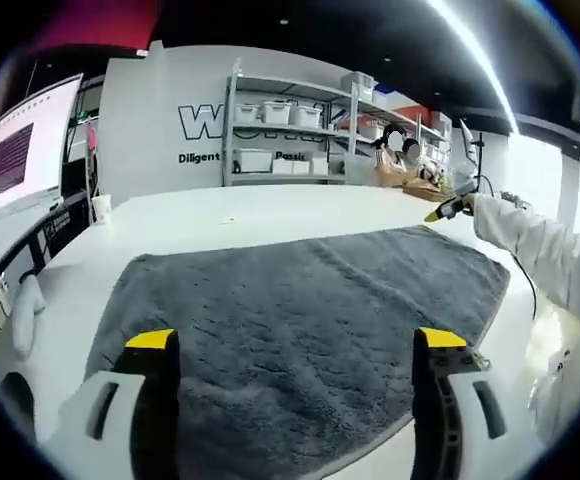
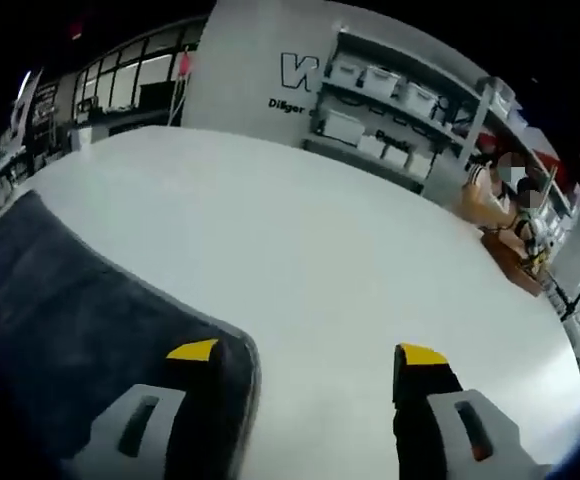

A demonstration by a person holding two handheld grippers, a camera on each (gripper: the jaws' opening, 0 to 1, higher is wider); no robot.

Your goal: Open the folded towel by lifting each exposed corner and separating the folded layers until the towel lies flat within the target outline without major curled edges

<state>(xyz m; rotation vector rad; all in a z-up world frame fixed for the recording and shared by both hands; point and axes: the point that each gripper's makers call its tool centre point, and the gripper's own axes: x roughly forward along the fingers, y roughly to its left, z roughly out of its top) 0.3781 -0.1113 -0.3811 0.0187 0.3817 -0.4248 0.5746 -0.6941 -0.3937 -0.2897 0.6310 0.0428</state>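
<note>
Towel: a dark grey towel [image 1: 310, 310] lies spread over the white table [image 1: 220, 215] in the left gripper view, its pile rough and its surface mostly flat; the far edge runs across the middle of the view and the right far corner is rounded. In the right gripper view the same towel [image 2: 80, 320] takes up the near left, with a rounded corner just beside the left jaw.
Target outline: I cannot make out any marked outline on the table.
Left gripper: the left gripper [image 1: 295, 345] has its two yellow-tipped jaws spread wide, both over the near part of the towel, with nothing between them; whether the tips touch the cloth cannot be told.
Right gripper: the right gripper [image 2: 305, 355] also has its jaws spread wide and holds nothing; the left jaw stands over the towel's corner, the right jaw over bare table. In the left gripper view it appears at the far right, a yellow tip [image 1: 442, 211] near the towel's far right corner.
Person: a white sleeve [image 1: 540, 250] reaches in from the right in the left gripper view.
Table: white, broad, bare beyond the towel in the right gripper view.
Left side: a monitor [image 1: 25, 150] stands at the left, with a white cup [image 1: 101, 207] on the table's far left edge.
Background: metal shelves with white bins [image 1: 290, 130] stand against a wall with dark lettering; a seated person [image 2: 505, 195] is at the far right.
</note>
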